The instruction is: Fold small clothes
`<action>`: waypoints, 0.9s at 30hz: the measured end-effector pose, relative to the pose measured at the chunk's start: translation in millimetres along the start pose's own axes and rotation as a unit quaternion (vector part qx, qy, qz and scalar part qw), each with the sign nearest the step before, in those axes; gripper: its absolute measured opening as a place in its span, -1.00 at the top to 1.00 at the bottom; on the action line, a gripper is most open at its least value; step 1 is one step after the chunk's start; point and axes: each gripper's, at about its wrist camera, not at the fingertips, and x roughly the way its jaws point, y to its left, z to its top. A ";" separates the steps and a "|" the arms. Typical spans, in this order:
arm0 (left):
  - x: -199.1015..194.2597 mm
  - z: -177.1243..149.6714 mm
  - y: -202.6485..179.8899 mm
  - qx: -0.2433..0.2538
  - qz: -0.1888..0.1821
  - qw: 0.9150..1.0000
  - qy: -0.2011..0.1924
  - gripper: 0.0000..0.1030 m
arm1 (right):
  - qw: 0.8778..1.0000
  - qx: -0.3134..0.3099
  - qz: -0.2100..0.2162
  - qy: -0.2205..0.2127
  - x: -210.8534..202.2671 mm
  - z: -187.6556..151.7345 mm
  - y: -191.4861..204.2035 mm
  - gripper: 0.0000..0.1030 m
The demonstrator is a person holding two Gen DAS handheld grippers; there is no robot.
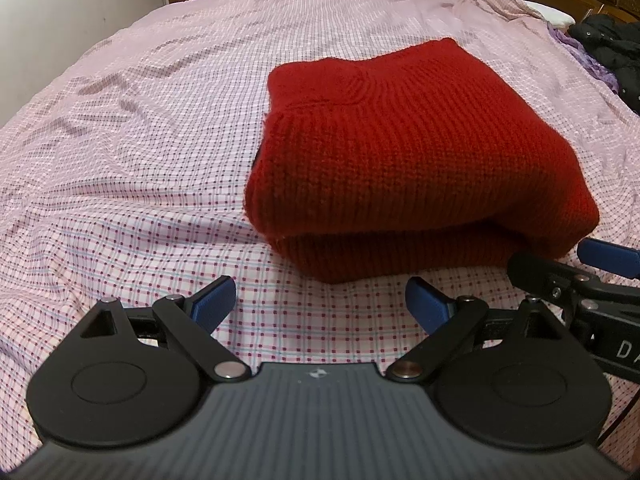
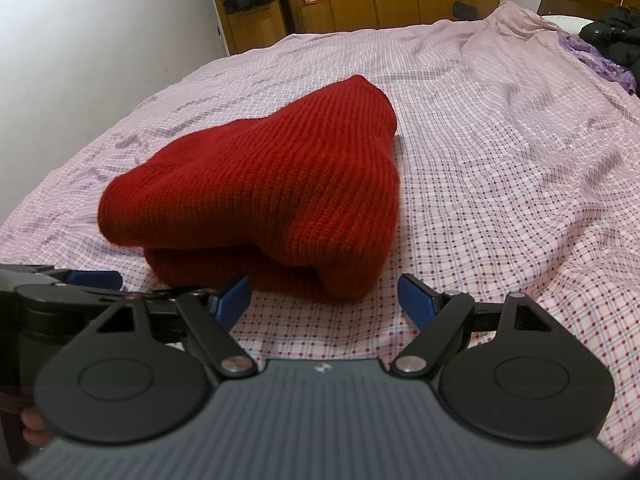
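Hand-held gripper on the left [image 1: 320,298] hovers low over the bed [image 1: 140,160], its two blue-padded fingers spread wide with only checked sheet between them and nothing in its grasp. Just in front of it, slightly to the right, lies a red knitted sweater [image 1: 400,152], already folded into a thick, roughly square bundle of stacked layers.

From the right wrist view, the right hand-held gripper [image 2: 324,296] is equally wide open and empty, its fingers near the sweater's front edge without touching it. The two tools sit side by side, each visible at the edge of the other's view.

Judging by the neat bundle and the empty jaws, the folding of this garment looks finished, and the hands appear to be resting after letting go. A next move would likely call for tidying a bulging corner or fetching another garment.

Counted: one red sweater, two grippers, one bed. A dark jacket [image 1: 612,48] and purple cloth [image 1: 576,46] lie far off.
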 end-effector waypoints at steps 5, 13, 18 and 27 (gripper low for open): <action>-0.7 -1.2 0.2 0.001 -0.001 1.000 0.000 -0.86 | 1.000 0.000 0.000 0.000 -0.1 -0.5 -0.2 -0.59; -0.2 -3.6 -1.4 0.001 -0.001 1.000 0.001 -0.86 | 1.000 0.000 0.000 0.000 -0.2 -0.5 -0.3 -0.59; -0.1 -3.1 -1.6 0.002 -0.001 1.000 0.001 -0.86 | 1.000 0.000 0.000 0.000 0.0 -0.5 -0.2 -0.59; -1.2 -5.9 -2.4 0.002 -0.002 1.000 0.003 -0.86 | 1.000 0.001 0.000 0.001 -0.1 -0.5 -0.7 -0.59</action>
